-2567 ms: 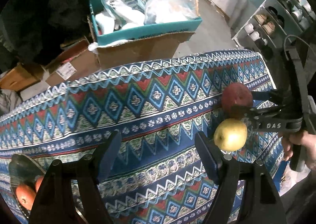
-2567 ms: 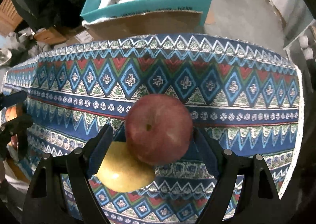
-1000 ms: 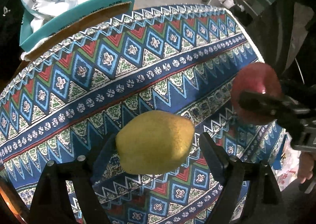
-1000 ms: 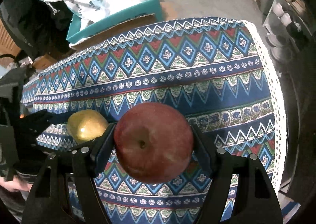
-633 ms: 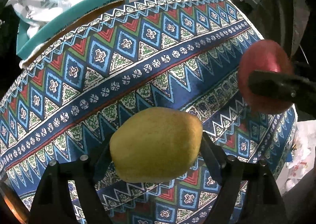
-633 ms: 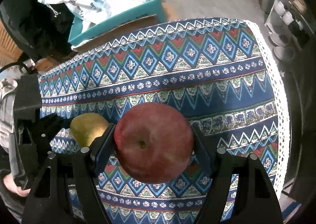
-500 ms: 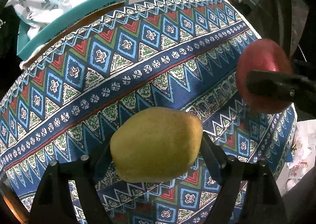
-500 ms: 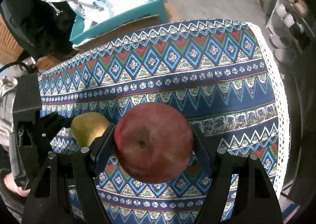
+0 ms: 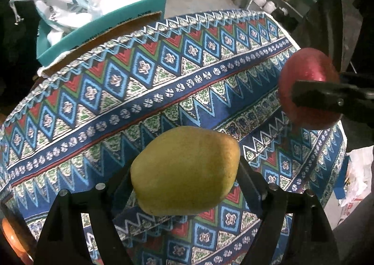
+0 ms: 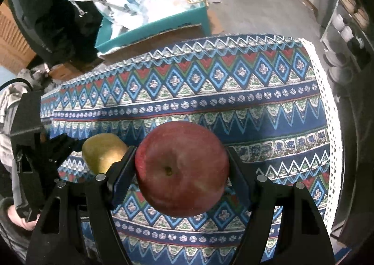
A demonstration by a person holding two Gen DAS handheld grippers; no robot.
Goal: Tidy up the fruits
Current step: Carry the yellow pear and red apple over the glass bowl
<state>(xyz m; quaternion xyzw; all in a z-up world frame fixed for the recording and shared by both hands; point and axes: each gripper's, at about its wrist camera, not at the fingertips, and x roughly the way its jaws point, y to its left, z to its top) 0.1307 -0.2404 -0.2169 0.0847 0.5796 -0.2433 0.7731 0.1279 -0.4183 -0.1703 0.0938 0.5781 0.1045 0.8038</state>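
while both fruits hang in the air above the patterned tablecloth (image 9: 163,73), the left gripper (image 9: 184,171) pinches a yellow-green pear (image 9: 185,170) across its widest part, the fruit filling the gap between the two fingers. to its right, the right gripper (image 10: 181,169) clamps a red apple (image 10: 181,169) at its sides, stem dimple facing the camera. both look firm, smooth, fairly weighty and likely to bruise, so a hold across the middle seems safest.
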